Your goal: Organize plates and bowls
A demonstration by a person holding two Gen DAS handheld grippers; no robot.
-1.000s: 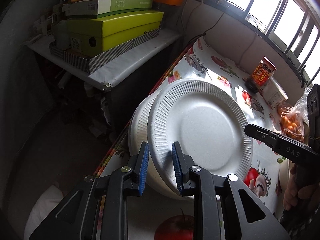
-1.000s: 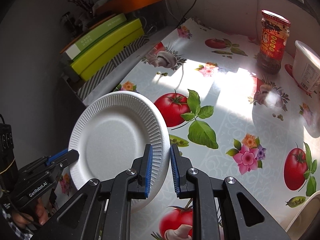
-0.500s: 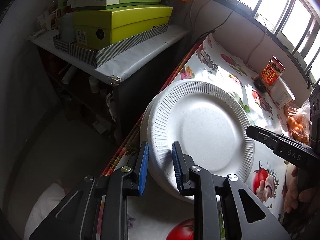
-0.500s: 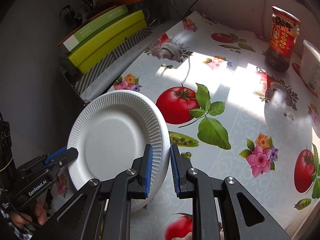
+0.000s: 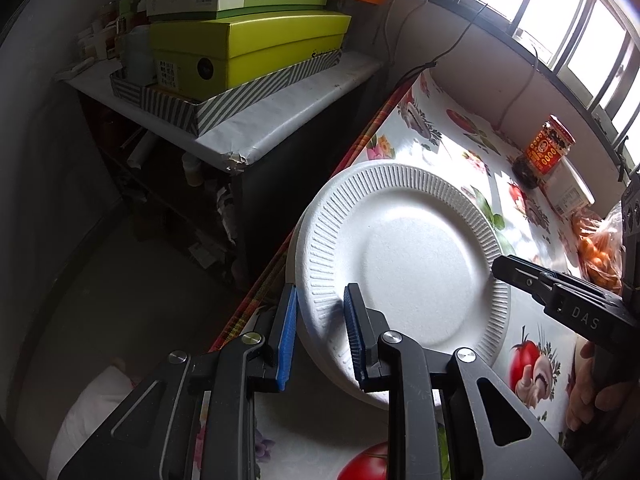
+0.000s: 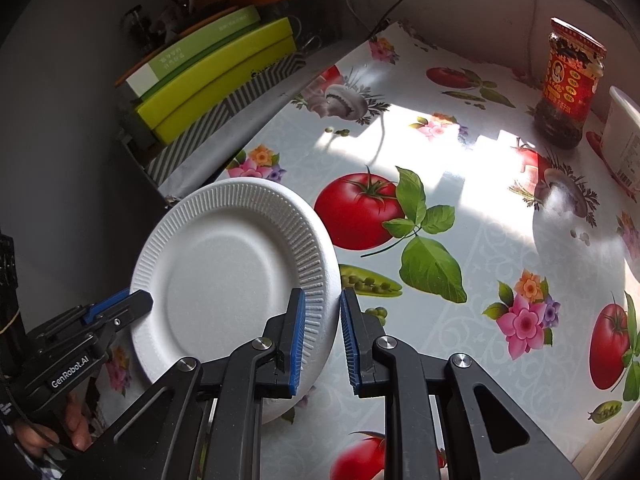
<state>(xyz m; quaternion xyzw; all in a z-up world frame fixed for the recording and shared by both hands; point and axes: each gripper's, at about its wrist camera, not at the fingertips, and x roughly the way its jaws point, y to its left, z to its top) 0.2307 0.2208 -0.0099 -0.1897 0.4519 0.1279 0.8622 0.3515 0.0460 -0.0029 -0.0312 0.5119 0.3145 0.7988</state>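
Both the left gripper (image 5: 320,336) and right gripper (image 6: 322,336) pinch opposite rims of the white ribbed foam plate stack (image 5: 404,264) over the table's near-left edge. Risk: uneven release tips it floorward.

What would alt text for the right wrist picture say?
Two grippers hold a white foam plate by opposite rims above a tomato-print tablecloth: the right gripper near, the left gripper opposite. A red-labelled jar stands behind.
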